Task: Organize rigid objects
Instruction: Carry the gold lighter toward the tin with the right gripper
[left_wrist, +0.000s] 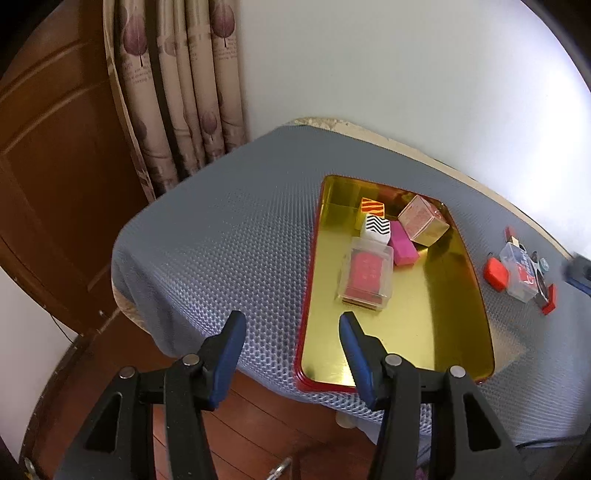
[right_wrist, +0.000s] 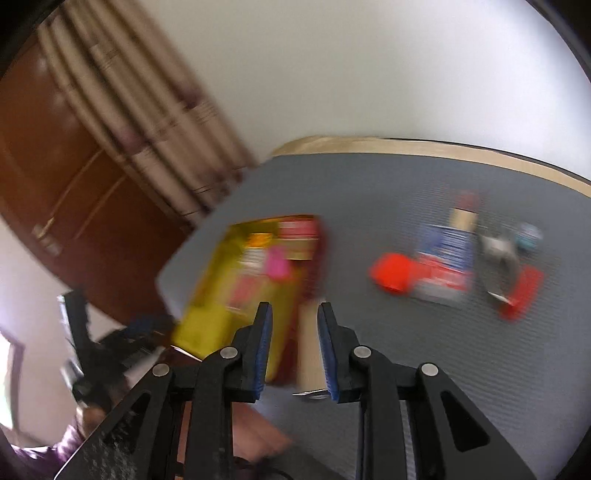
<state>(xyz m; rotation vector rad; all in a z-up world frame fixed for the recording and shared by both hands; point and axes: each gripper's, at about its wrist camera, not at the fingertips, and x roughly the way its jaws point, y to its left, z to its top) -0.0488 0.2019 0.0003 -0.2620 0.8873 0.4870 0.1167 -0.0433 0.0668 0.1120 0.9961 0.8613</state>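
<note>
A gold tray with a red rim (left_wrist: 436, 321) lies on the grey mat. In it are a clear case with a red card (left_wrist: 365, 278), a pink block (left_wrist: 403, 247), a zigzag cube (left_wrist: 376, 228), an orange striped cube (left_wrist: 373, 206) and a pink-gold box (left_wrist: 424, 221). My left gripper (left_wrist: 293, 321) is open and empty, at the tray's near left corner. My right gripper (right_wrist: 294, 314) is open and empty; its view is blurred, above the tray's (right_wrist: 236, 295) right rim. A red block (right_wrist: 391, 275) and a clear box (right_wrist: 443, 269) lie on the mat to the right.
Right of the tray lie a red block (left_wrist: 495, 274), a clear box (left_wrist: 521, 271), a red-handled tool (left_wrist: 546, 295) and small items. A curtain (left_wrist: 177, 92) and wooden door (left_wrist: 55, 166) stand at left. The table's edge drops to wooden floor (left_wrist: 258, 424).
</note>
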